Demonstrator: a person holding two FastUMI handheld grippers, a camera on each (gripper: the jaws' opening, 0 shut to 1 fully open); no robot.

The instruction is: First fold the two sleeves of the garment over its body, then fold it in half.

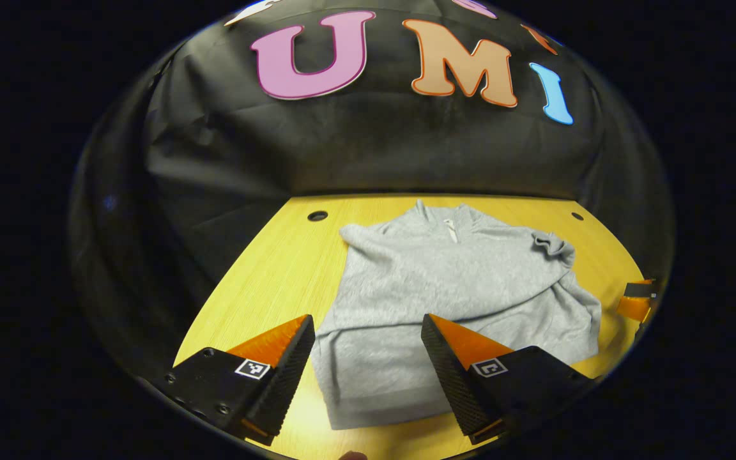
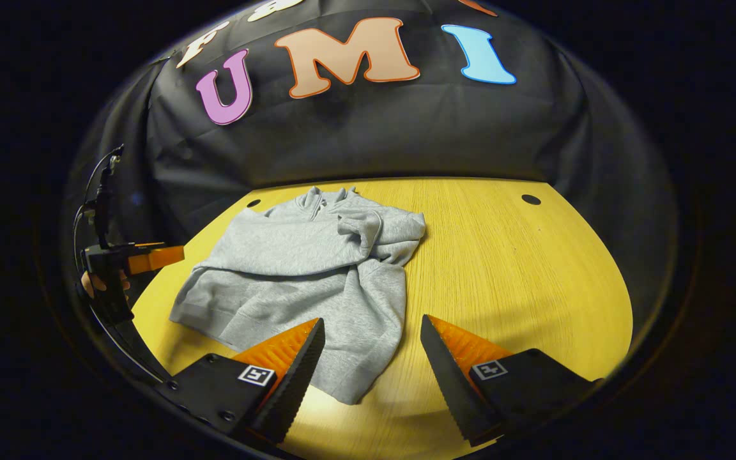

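Garment: a grey pullover [image 1: 444,281] with a short zip at the collar lay flat on the counter, collar toward the booth wall and hem toward the person.
Sleeves: both appeared already laid across the body; in the right gripper view one cuff [image 2: 361,227] sat bunched on the chest, and a long fold ran across the middle of the cloth.
Stage: judged from that, the sleeve folds looked done and the fold in half was not yet made.
Hem: the near edge [image 1: 374,409] lay loose and slightly skewed, with one corner pointing toward the person.
Left gripper: the left gripper [image 1: 368,367] hung just above the hem with its fingers wide apart and nothing between them.
Right gripper: the right gripper [image 2: 371,367] hovered over the hem's other corner, fingers likewise spread and empty.
Counter: the yellow wooden counter [image 2: 521,268] was bare on the side away from the garment, with a small round hole [image 2: 531,200] near the back.
Risk: a pinch taking just the top layer would leave the lower layer behind when lifted.
Risk: lifting the hem unevenly could drag the bunched cuff off the chest and undo the sleeve fold.
Risk: uneven pulls from the two corners would give a crooked halfway fold.
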